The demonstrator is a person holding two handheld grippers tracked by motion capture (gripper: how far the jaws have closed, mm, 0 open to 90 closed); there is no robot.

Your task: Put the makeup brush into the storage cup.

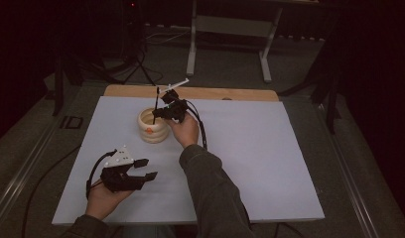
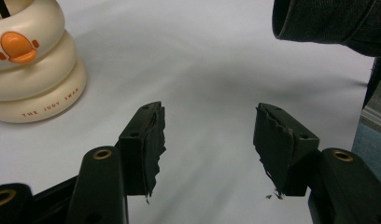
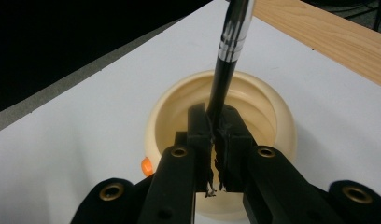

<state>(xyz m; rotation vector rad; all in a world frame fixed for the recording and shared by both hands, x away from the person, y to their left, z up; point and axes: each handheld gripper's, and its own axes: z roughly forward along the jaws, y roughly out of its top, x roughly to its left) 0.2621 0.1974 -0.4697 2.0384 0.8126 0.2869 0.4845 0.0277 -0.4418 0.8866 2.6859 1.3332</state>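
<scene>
A cream ringed cup [image 1: 153, 130] with an orange beak mark stands on the white mat, left of centre. My right gripper [image 1: 158, 115] hovers over its mouth, shut on a thin black stick with a silver band [image 1: 155, 101] that stands nearly upright with its lower end inside the cup. In the right gripper view the pads [image 3: 215, 126] pinch the stick [image 3: 230, 46] above the cup's rim [image 3: 277, 109]. My left gripper [image 1: 150, 167] rests low at the front left, jaws open and empty [image 2: 207, 135], with the cup [image 2: 30, 70] ahead to its left.
The white mat [image 1: 255, 158] covers the table, and a wooden strip [image 1: 220, 92] shows along its far edge. The person's dark sleeve [image 2: 328, 21] reaches across toward the cup. A desk frame [image 1: 191, 44] stands on the floor beyond.
</scene>
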